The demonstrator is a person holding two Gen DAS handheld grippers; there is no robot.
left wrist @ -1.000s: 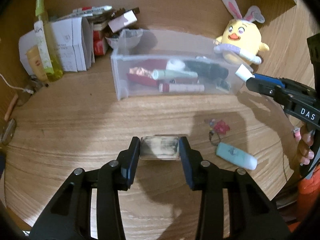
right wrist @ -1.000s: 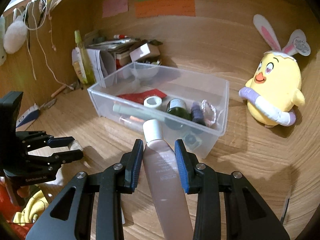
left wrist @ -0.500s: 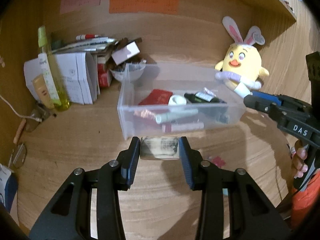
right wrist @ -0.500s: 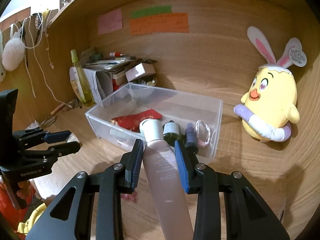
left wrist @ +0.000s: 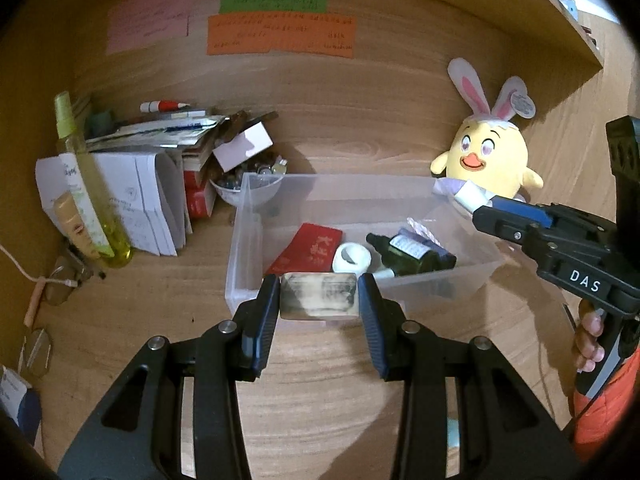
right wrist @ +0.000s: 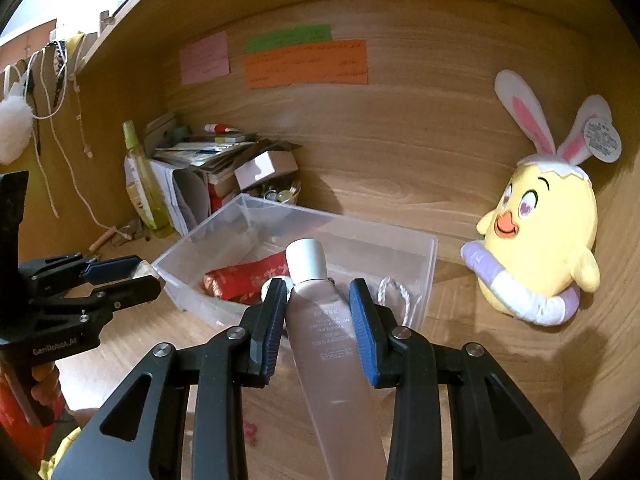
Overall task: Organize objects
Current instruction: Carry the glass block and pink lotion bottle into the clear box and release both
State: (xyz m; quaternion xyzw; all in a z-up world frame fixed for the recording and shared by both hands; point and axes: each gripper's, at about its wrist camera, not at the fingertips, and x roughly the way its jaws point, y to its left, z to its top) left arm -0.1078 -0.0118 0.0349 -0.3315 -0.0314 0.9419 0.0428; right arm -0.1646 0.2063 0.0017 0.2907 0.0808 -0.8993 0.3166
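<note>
My left gripper (left wrist: 318, 300) is shut on a small clear rectangular box (left wrist: 318, 295), held in the air just in front of the near wall of the clear plastic bin (left wrist: 240, 248). My right gripper (right wrist: 319, 312) is shut on a pink tube with a white cap (right wrist: 324, 320), its cap pointing over the bin (right wrist: 428, 276). The bin holds a red packet (left wrist: 310, 248), a white tape roll (left wrist: 352, 258), a dark green bottle (left wrist: 408, 250) and more. In the left wrist view the right gripper (left wrist: 480, 208) comes in from the right with the tube's cap (left wrist: 470, 196) showing.
A yellow chick plush with rabbit ears (left wrist: 490, 156) sits right of the bin. At the back left stand a yellow spray bottle (left wrist: 86, 188), white cartons (left wrist: 136, 196), stacked papers and a bowl (left wrist: 252, 188). Glasses (left wrist: 60, 280) lie at the left. Paper notes (left wrist: 280, 34) hang on the wooden back wall.
Both grippers have risen and come closer to the bin with their loads. The teal case and red keychain on the desk have dropped out of the left wrist view.
</note>
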